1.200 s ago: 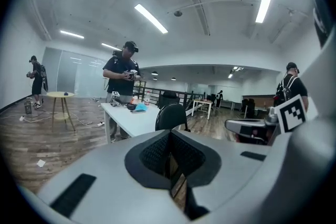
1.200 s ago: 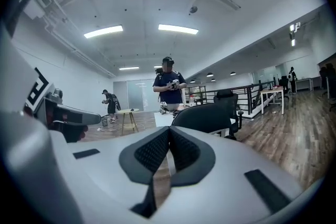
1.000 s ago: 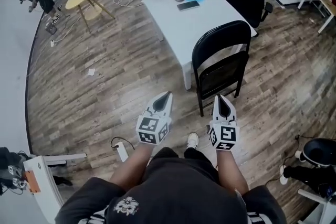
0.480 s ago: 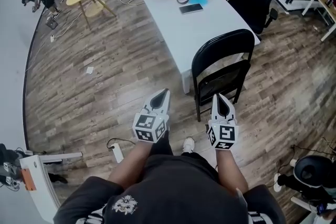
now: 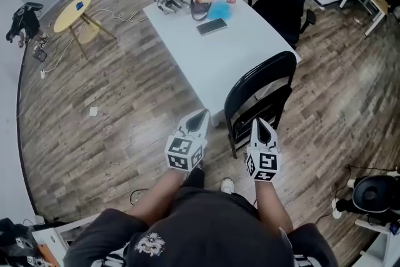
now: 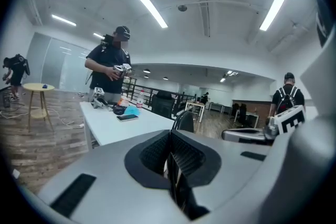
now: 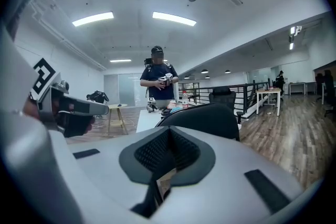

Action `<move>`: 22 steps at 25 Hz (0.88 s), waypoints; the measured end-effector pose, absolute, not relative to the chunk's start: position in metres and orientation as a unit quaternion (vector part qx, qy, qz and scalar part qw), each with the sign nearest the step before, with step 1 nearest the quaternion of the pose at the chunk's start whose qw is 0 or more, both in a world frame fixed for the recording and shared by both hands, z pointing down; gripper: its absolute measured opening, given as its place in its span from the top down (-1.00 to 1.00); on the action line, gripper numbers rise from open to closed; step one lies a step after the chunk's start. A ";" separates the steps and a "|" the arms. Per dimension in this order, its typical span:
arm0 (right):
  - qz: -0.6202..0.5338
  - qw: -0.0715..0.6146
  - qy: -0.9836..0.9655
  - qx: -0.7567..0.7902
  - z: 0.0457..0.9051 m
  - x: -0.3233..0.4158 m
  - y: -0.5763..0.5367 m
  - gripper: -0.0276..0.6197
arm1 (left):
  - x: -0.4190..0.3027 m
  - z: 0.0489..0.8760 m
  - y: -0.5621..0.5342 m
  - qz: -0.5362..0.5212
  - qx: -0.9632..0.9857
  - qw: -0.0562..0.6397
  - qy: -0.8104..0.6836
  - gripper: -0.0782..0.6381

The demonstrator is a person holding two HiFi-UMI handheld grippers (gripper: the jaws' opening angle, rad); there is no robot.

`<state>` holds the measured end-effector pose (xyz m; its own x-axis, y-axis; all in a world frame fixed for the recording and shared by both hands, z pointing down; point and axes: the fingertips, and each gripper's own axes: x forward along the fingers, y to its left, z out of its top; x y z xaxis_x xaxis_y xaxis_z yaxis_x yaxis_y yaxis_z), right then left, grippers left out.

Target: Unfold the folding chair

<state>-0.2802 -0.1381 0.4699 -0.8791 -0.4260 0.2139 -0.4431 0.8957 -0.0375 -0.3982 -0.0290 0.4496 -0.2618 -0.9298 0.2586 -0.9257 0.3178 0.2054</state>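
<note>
Hovering near the folding chair [image 5: 262, 81], left tool [image 5: 200, 114] and right tool [image 5: 256, 122] are closed; empty.

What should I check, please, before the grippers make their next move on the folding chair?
1. Folding chair in view, folded and upright beside the white table: ok.
2. Left gripper ready to grasp: not ok; its jaws are shut with nothing between them.
3. Right gripper ready to grasp: not ok; its jaws are shut and empty.
4. Grippers at the chair: not ok; neither touches it yet.
5. Chair free of the table edge for unfolding: cannot tell.
</note>
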 end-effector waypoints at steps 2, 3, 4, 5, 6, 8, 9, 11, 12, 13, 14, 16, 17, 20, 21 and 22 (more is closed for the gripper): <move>0.043 0.105 -0.962 0.247 0.474 -0.297 -0.148 0.87 | -0.412 0.449 -0.053 -0.001 0.612 0.166 -0.773 0.76; 0.043 0.108 -0.959 0.258 0.476 -0.304 -0.153 0.87 | -0.418 0.450 -0.064 0.007 0.624 0.166 -0.763 0.76; 0.044 0.112 -0.956 0.269 0.479 -0.310 -0.156 0.87 | -0.423 0.452 -0.074 0.017 0.633 0.167 -0.756 0.76; 0.047 0.116 -0.951 0.281 0.482 -0.316 -0.160 0.87 | -0.430 0.455 -0.083 0.028 0.639 0.170 -0.750 0.76; 0.051 0.120 -0.947 0.294 0.485 -0.320 -0.164 0.87 | -0.436 0.458 -0.092 0.038 0.643 0.175 -0.745 0.76; 0.063 0.128 -0.935 0.325 0.491 -0.326 -0.173 0.87 | -0.447 0.462 -0.111 0.054 0.654 0.185 -0.732 0.76; 0.068 0.131 -0.929 0.340 0.494 -0.327 -0.179 0.87 | -0.449 0.464 -0.120 0.061 0.661 0.189 -0.724 0.76; 0.074 0.139 -0.916 0.368 0.502 -0.327 -0.189 0.87 | -0.451 0.467 -0.136 0.070 0.674 0.192 -0.710 0.76; 0.077 0.144 -0.911 0.379 0.506 -0.326 -0.195 0.87 | -0.451 0.467 -0.145 0.072 0.679 0.192 -0.704 0.76; 0.079 0.150 -0.905 0.390 0.511 -0.324 -0.201 0.87 | -0.451 0.467 -0.152 0.074 0.684 0.193 -0.700 0.76; 0.081 0.156 -0.899 0.400 0.516 -0.322 -0.207 0.87 | -0.450 0.466 -0.160 0.076 0.688 0.194 -0.696 0.76; 0.086 0.171 -0.888 0.419 0.528 -0.318 -0.218 0.87 | -0.446 0.468 -0.175 0.082 0.697 0.197 -0.685 0.71; 0.090 0.178 -0.883 0.426 0.535 -0.317 -0.224 0.87 | -0.443 0.470 -0.183 0.087 0.702 0.200 -0.678 0.65; 0.106 0.202 -0.870 0.437 0.560 -0.318 -0.240 0.87 | -0.433 0.475 -0.208 0.111 0.716 0.206 -0.658 0.46; 0.112 0.211 -0.866 0.440 0.569 -0.318 -0.245 0.87 | -0.429 0.477 -0.216 0.120 0.720 0.211 -0.650 0.39; 0.117 0.220 -0.861 0.443 0.578 -0.319 -0.251 0.85 | -0.425 0.480 -0.224 0.129 0.725 0.216 -0.641 0.33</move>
